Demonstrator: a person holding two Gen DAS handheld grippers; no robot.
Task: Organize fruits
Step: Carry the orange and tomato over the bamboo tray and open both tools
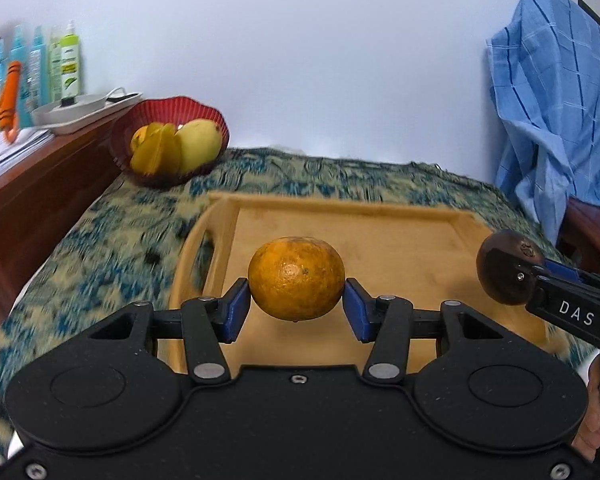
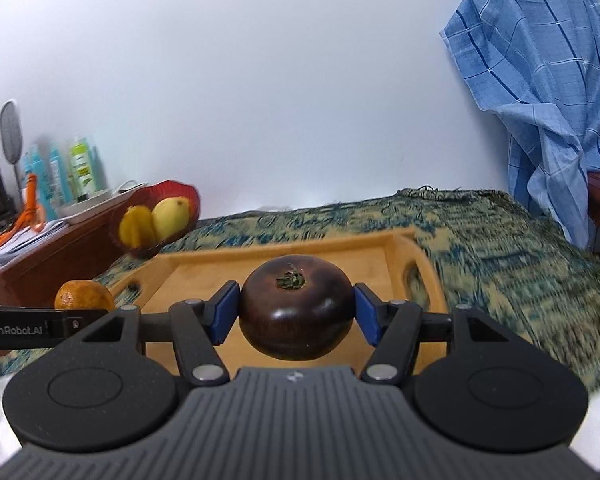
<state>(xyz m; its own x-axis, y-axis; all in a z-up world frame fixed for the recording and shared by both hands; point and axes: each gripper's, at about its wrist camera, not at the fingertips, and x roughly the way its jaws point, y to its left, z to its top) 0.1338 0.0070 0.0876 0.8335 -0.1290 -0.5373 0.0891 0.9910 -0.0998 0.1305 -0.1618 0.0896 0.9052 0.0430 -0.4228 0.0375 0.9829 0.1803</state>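
My left gripper (image 1: 296,304) is shut on an orange (image 1: 296,284) and holds it above a wooden tray (image 1: 379,216). My right gripper (image 2: 296,316) is shut on a dark purple round fruit (image 2: 296,312) with a dried green stem, also above the tray (image 2: 204,264). The dark fruit (image 1: 503,268) shows at the right in the left wrist view; the orange (image 2: 84,295) shows at the left in the right wrist view. A red bowl (image 1: 168,120) at the back left holds a yellow mango (image 1: 200,144) and a starfruit (image 1: 156,152); the bowl also shows in the right wrist view (image 2: 180,192).
The tray lies on a blue and beige patterned cloth (image 1: 112,232). A wooden cabinet (image 1: 40,200) at the left carries spray bottles (image 1: 70,60), a white tray (image 1: 76,110) and papers. A blue checked cloth (image 1: 551,100) hangs at the right over a wooden chair.
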